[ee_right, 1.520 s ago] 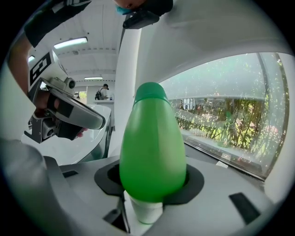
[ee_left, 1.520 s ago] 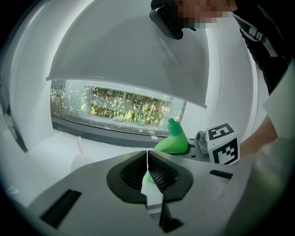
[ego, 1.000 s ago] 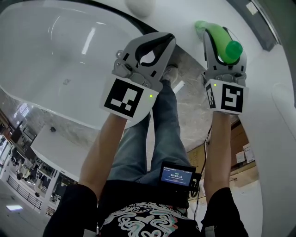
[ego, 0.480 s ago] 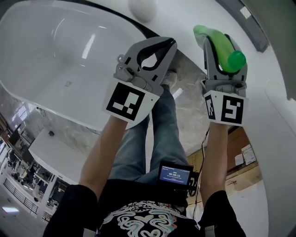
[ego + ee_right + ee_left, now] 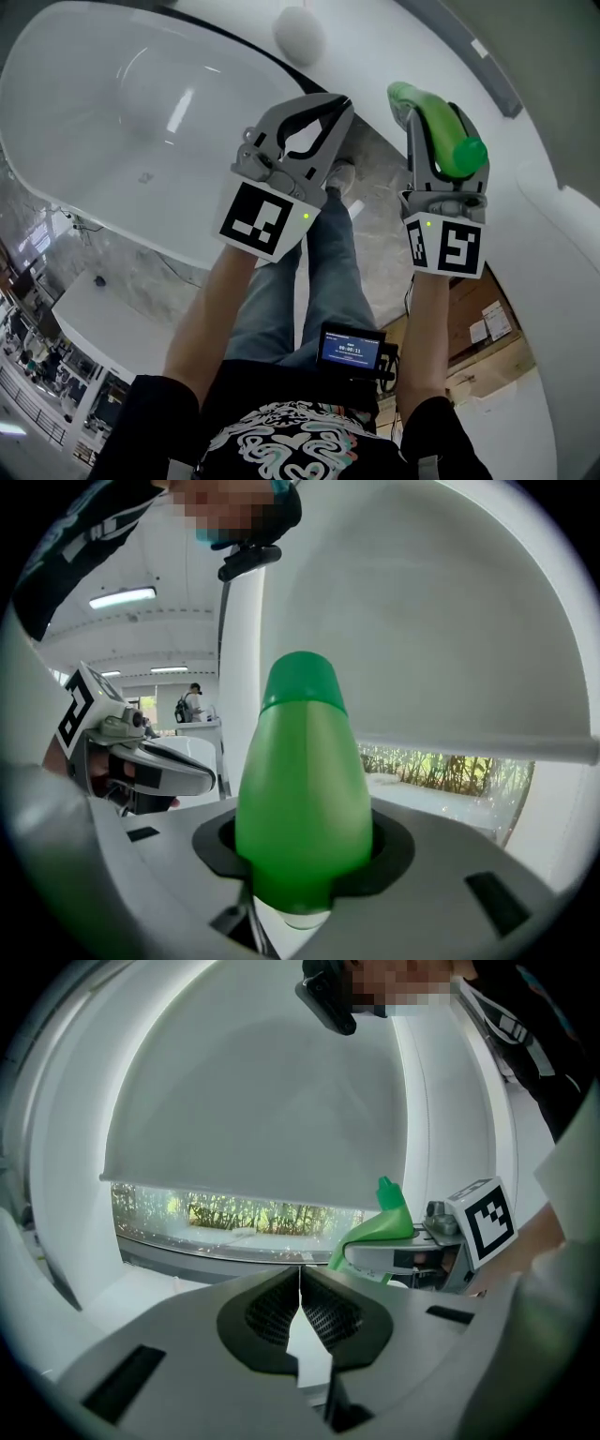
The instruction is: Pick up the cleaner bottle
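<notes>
Between jaws of right gripper [image 5: 439,131]: smooth glossy green plastic cleaner bottle [image 5: 302,799], tapered, rounded, clamped across wide body. Left gripper [image 5: 300,1297] clenched empty, meshed pads [image 5: 325,1314] touching.

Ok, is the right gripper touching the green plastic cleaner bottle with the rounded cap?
Touching. The right gripper view shows the right gripper with its dark pads pressed against both sides of the green plastic cleaner bottle, with no gap showing.

No legible words, coded square markers [image 5: 261,218] on left gripper [image 5: 343,98] and right gripper [image 5: 437,103] cubes, screen [image 5: 352,350] digits unreadable
</notes>
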